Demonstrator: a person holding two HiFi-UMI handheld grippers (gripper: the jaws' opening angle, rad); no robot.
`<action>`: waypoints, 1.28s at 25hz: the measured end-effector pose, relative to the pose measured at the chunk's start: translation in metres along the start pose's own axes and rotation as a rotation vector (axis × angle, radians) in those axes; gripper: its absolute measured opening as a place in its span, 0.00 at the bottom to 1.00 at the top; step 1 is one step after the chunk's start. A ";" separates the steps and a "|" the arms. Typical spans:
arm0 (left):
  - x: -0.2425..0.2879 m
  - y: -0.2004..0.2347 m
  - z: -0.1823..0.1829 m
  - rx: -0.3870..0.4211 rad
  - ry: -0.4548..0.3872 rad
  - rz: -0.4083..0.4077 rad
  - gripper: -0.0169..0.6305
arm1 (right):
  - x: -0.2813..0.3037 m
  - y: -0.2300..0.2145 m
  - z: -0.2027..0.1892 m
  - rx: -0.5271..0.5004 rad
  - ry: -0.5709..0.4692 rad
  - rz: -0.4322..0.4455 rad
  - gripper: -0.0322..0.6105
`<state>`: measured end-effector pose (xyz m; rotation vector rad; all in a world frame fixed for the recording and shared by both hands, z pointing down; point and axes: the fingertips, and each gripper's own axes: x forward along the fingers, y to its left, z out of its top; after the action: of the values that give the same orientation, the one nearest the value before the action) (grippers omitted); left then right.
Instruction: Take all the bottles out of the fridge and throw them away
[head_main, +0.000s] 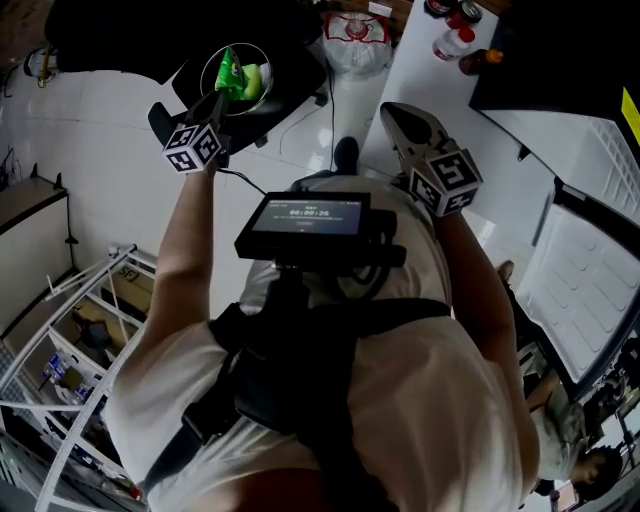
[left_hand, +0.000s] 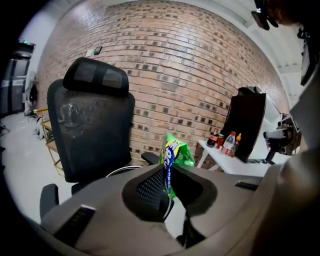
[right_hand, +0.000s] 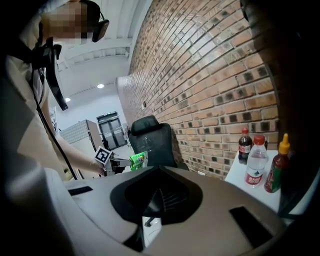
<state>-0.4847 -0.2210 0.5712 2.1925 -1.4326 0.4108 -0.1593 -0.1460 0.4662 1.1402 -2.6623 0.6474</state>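
Now: the left gripper (head_main: 222, 95) has its jaws pinching a green bottle (head_main: 240, 78) by one edge. The bottle is crushed nearly flat and stands up out of the grip.
Bottle's place: right above the bin (head_main: 202, 70), and from overhead it sits inside the ring of the white rim. I cannot tell whether it touches the liner.
Step in hand: the drop, by my reckoning. This bottle is out of the fridge and only needs letting go.
How to do it well: hold the tips over the middle of the bin rather than its rim. Spread the jaws in one clean motion so the light plastic does not cling to a pad. Tipping the gripper a little further down should help the bottle slide off, and the hand should draw away only once it has fallen.
Watch for: the office chair (left_hand: 92, 130) stands just behind the bin, and a crushed bottle that clips the rim could skid under it.
Right gripper (right_hand: 156, 199): jaws pressed together with nothing between them, held well to the right of the bin and free for the next fetch.
Other bottles: a cola bottle (right_hand: 244, 145), a water bottle (right_hand: 256, 160) and a sauce bottle (right_hand: 277, 170) stand on the white tabletop (head_main: 430, 90), well to the right of the bin.
Fridge: what looks like its open door (head_main: 590, 290) is farthest right of the bin.
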 end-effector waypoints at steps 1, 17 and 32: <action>0.003 0.008 -0.005 0.011 0.023 0.012 0.09 | 0.001 0.000 0.000 0.000 0.002 -0.004 0.04; 0.033 0.085 -0.066 0.054 0.310 0.246 0.11 | -0.016 -0.014 -0.006 0.009 0.026 -0.100 0.04; 0.028 0.084 -0.064 0.058 0.313 0.283 0.37 | -0.015 -0.017 -0.003 0.027 0.004 -0.097 0.04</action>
<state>-0.5489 -0.2352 0.6583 1.8665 -1.5674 0.8627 -0.1365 -0.1457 0.4699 1.2649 -2.5842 0.6698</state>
